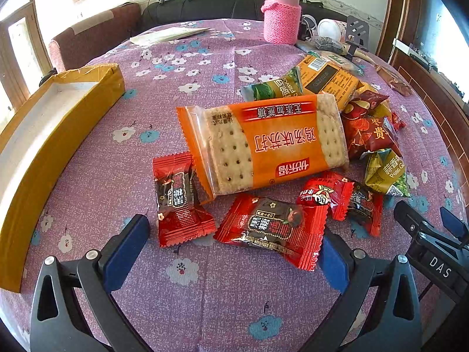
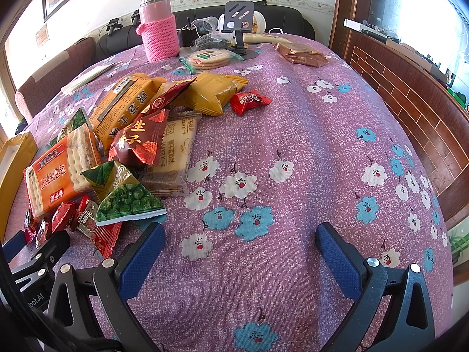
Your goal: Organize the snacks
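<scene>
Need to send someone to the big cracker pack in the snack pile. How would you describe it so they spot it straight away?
On the purple floral tablecloth, right of the yellow cardboard box, lies the snack pile. The soda cracker pack is its largest item, flat at the pile's box-side edge. It alone is orange with clear ends showing pale, dotted square crackers; its neighbours are small red candy wrappers.

We see the left gripper (image 1: pixel 231 252) and right gripper (image 2: pixel 240 252): black triangulated arms, silver screws, textured blue pads (image 2: pixel 140 261), white lettering at four o'clock.

Left gripper (image 1: pixel 231 252): jaws wide apart, low over the tablecloth (image 1: pixel 205 299). Right gripper (image 2: pixel 239 252): likewise spread, gripping nothing.
</scene>
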A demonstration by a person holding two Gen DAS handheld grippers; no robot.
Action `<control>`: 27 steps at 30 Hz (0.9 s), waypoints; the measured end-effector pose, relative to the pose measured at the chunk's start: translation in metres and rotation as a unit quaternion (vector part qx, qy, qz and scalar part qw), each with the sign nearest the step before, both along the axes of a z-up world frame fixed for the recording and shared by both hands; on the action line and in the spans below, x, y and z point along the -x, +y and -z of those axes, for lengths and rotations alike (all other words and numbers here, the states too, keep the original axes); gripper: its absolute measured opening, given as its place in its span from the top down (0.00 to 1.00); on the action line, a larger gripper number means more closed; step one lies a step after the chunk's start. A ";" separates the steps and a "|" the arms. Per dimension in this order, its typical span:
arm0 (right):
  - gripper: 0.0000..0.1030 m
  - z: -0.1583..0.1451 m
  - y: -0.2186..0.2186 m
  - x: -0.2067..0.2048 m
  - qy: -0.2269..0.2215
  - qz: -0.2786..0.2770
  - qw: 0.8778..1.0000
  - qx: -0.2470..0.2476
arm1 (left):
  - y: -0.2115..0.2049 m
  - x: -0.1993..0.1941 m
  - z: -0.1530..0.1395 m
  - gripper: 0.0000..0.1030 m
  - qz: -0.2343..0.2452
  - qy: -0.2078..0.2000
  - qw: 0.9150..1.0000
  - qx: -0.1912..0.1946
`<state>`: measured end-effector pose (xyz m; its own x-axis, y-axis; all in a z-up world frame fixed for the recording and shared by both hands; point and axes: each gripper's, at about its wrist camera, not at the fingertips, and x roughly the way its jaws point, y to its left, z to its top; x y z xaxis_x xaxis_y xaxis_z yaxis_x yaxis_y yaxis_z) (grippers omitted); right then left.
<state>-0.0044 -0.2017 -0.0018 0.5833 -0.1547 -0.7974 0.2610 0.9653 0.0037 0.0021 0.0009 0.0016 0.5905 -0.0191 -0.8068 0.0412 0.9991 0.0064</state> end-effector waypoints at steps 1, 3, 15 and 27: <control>0.00 0.000 0.000 -0.001 0.000 0.000 1.000 0.000 | 0.000 0.000 0.000 0.00 -0.001 0.000 1.000 0.001; 0.00 0.000 0.000 -0.002 0.000 0.000 1.000 0.000 | -0.003 0.000 0.000 0.00 -0.013 0.000 1.000 -0.001; 0.00 0.000 0.002 -0.008 0.000 0.000 1.000 0.000 | -0.002 0.017 -0.004 0.00 0.092 0.031 0.995 -0.006; 0.00 -0.002 0.007 0.013 0.030 -0.004 1.000 -0.008 | 0.053 0.075 -0.075 0.23 0.152 -0.108 0.978 0.093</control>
<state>-0.0172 -0.1947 0.0005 0.5359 -0.1379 -0.8330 0.2541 0.9672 0.0033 -0.0733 0.0536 0.0762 0.6908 -0.3550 -0.6299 0.3545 0.9256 -0.1329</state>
